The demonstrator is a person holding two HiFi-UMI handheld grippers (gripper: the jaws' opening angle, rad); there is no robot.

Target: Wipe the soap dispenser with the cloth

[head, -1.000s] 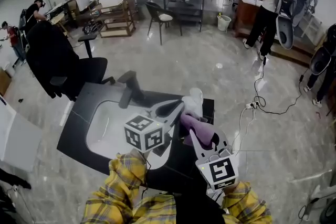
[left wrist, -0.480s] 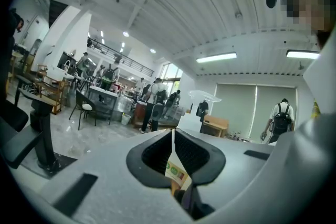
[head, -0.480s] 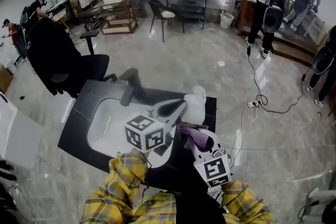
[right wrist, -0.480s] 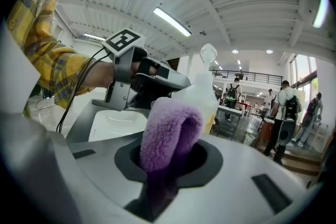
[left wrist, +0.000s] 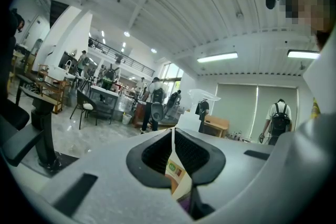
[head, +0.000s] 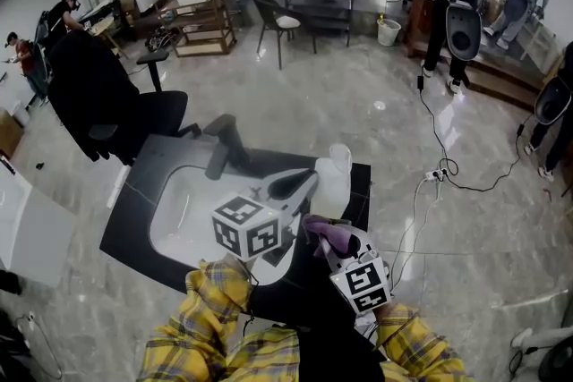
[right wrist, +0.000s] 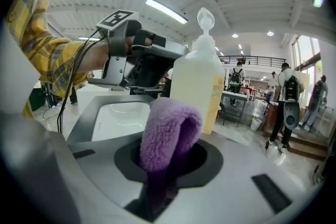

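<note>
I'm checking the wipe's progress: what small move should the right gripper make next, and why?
Probably ease the right gripper forward to press the purple cloth, clamped in its jaws, onto the soap dispenser directly ahead; contact isn't clearly visible.

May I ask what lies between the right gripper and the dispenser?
The cloth, held in the right gripper's jaws and folded over toward the dispenser; the right gripper view shows it.
</note>
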